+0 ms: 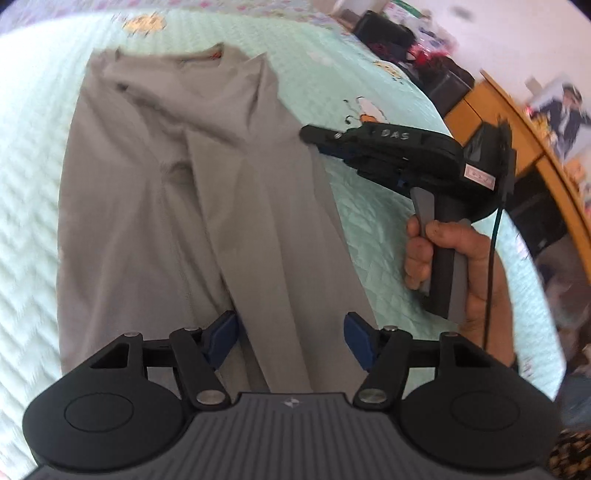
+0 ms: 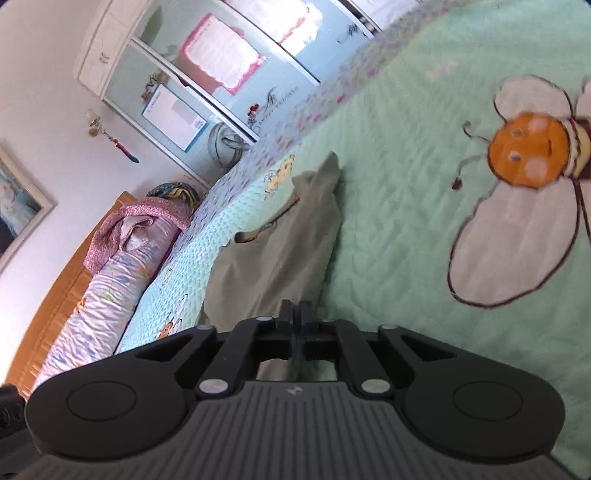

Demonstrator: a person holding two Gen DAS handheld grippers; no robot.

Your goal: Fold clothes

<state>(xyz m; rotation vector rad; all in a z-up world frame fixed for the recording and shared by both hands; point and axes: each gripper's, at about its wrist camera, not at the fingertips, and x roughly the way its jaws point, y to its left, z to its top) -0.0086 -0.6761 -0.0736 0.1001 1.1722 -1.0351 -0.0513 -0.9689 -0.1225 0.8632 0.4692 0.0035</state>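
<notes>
Grey trousers (image 1: 192, 192) lie lengthwise on a mint green quilt (image 1: 29, 206), waist at the far end and legs running toward me. My left gripper (image 1: 290, 338) hovers over the near end of the right leg. It is open, and its blue pads (image 1: 221, 336) stand on either side of the cloth without pressing it. A hand (image 1: 443, 258) holds my right gripper (image 1: 314, 138) at the trousers' right edge, near the hip. In the right wrist view that gripper (image 2: 295, 314) is shut on the grey fabric (image 2: 280, 240), which rises in a fold ahead of it.
The quilt carries a large bee print (image 2: 528, 155) to the right of the trousers. A rolled bolster and pink cloth (image 2: 122, 251) lie by the wooden bed frame (image 2: 66, 280). A wardrobe (image 2: 207, 74) stands behind. Black bags (image 1: 388, 29) and a wooden board (image 1: 517, 122) sit beyond the bed's right side.
</notes>
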